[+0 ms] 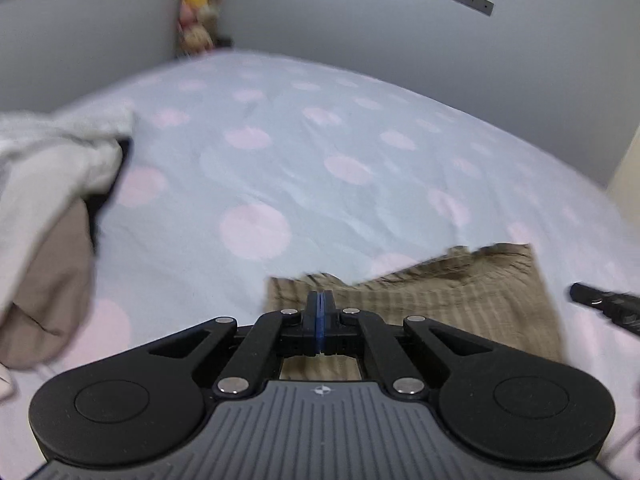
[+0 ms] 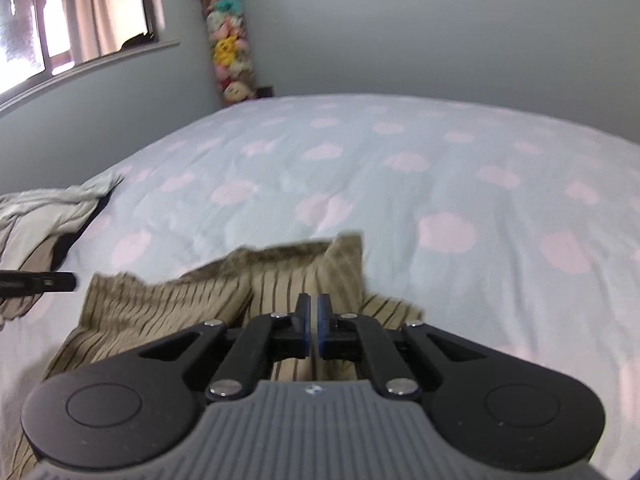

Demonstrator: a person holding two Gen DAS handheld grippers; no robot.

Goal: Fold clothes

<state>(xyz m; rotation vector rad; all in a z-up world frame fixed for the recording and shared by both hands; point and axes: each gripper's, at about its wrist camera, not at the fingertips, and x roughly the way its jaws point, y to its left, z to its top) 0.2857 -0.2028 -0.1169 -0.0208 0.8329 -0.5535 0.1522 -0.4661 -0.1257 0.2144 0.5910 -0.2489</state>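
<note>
Left gripper [image 1: 319, 300]: jaws together, blue pads touching, nothing visibly pinched; the tips sit over the near-left edge of the garment [image 1: 460, 292]. Right gripper [image 2: 313, 304]: jaws all but closed, a thin slit shows between the pads; cannot tell if cloth is caught, though the tips sit right over a raised fold.

The garment is tan with dark stripes and lies on the bed [image 2: 440, 184] directly under and just ahead of both tools, low centre in both views. It is crumpled, part doubled over; its long axis runs roughly left to right across the frame, and in the right wrist view the stripes run away from the camera. The far edge is ragged and peaked, with a lifted corner at upper right of the cloth in the right view. Both hands are about equally near, left at the cloth's left end, right nearer its middle-right. Each tool's tip shows at the other view's side edge.

Beyond the garment the spotted sheet is open, with wide room ahead and to the right for spreading or folding away. A pile [image 2: 44, 216] of grey and beige clothes at mid-left limits room that side. Walls lie well beyond, a toy stack [image 2: 230, 52] in the corner.
</note>
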